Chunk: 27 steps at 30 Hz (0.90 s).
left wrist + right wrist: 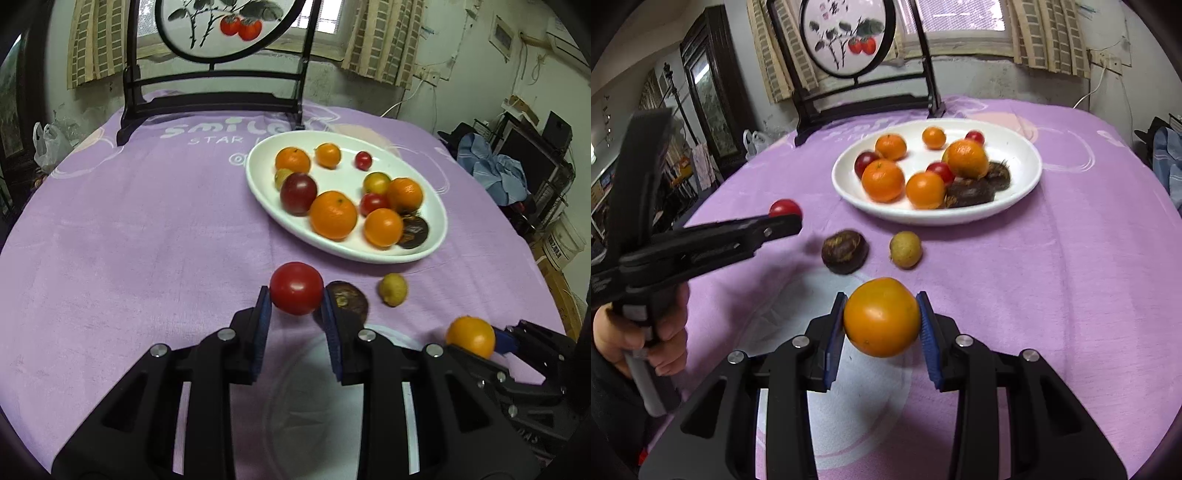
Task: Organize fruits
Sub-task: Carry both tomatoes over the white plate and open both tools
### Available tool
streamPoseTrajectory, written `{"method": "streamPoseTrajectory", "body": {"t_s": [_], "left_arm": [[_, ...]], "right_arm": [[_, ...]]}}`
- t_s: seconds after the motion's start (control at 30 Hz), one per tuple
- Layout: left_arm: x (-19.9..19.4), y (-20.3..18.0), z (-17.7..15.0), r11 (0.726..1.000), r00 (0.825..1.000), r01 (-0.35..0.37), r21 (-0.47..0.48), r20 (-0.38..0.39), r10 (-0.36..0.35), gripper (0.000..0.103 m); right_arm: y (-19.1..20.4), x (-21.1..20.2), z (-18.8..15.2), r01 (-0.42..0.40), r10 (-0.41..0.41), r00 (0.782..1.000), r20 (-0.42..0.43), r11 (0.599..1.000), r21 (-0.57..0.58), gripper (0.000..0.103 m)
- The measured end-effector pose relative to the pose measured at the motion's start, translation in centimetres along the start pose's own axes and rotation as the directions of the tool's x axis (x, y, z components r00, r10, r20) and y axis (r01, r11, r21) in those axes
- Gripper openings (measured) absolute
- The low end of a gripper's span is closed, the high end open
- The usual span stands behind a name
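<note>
Your left gripper (296,300) has its jaws clamped on a red tomato (296,288), seemingly lifted off the table (129,240), while your right gripper (882,320) jaws pinch an orange fruit (882,316).

Plate (258,184) holds most fruit; 2 fruits (845,252) lie before it.

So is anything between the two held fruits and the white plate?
Two loose fruits lie on the cloth short of the white plate: a dark brown fruit and a small yellow-green one. The left gripper holds its red tomato and the right gripper its orange fruit above the cloth, so both can likely pass over them.
</note>
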State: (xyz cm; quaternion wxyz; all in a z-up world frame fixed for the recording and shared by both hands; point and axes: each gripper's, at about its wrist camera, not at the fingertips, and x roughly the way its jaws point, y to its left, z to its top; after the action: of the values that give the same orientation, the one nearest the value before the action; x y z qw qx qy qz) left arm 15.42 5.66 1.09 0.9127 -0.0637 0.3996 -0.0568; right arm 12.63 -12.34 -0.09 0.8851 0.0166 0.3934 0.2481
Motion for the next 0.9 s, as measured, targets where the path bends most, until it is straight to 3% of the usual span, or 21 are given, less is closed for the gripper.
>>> {"method": "streamPoseTrajectory", "body": {"t_s": [0.13,0.27,0.5,0.8,0.87,0.9], "left_arm": [[-1.6,-1.5,1.6,0.999,1.0,0.013,0.053,0.02,-0.014,0.028],[-1.5,-2.9,4.1,0.996,0.999,0.013,0.088,0.042,-0.017,0.028],[4.2,-3.6,8.6,0.998,1.0,-0.024,0.059,0.007,0.023,0.029],[9.3,-3.0,10.4,0.996,0.996,-0.077,0.04,-0.039,0.078,0.029],[9.7,-2.8,10.5,0.997,0.997,-0.071,0.024,-0.038,0.072,0.034],[9.7,-2.8,10.6,0.997,0.997,-0.072,0.022,-0.029,0.073,0.047]], "right_arm": [[0.2,-1.9,2.1,-0.005,0.007,0.997,0.074,1.0,-0.028,0.038],[-0.3,-1.8,5.8,0.04,-0.031,0.993,0.116,0.996,-0.079,0.038],[-3.7,2.8,10.2,0.075,-0.073,0.991,0.112,0.997,-0.015,0.038],[-7.0,7.6,12.3,0.075,-0.08,0.994,0.071,0.995,0.068,0.038],[-7.3,8.2,12.4,0.059,-0.065,0.996,0.055,0.994,0.095,0.045],[-7.4,8.2,12.5,0.062,-0.068,0.996,0.055,0.992,0.108,0.054]]}}
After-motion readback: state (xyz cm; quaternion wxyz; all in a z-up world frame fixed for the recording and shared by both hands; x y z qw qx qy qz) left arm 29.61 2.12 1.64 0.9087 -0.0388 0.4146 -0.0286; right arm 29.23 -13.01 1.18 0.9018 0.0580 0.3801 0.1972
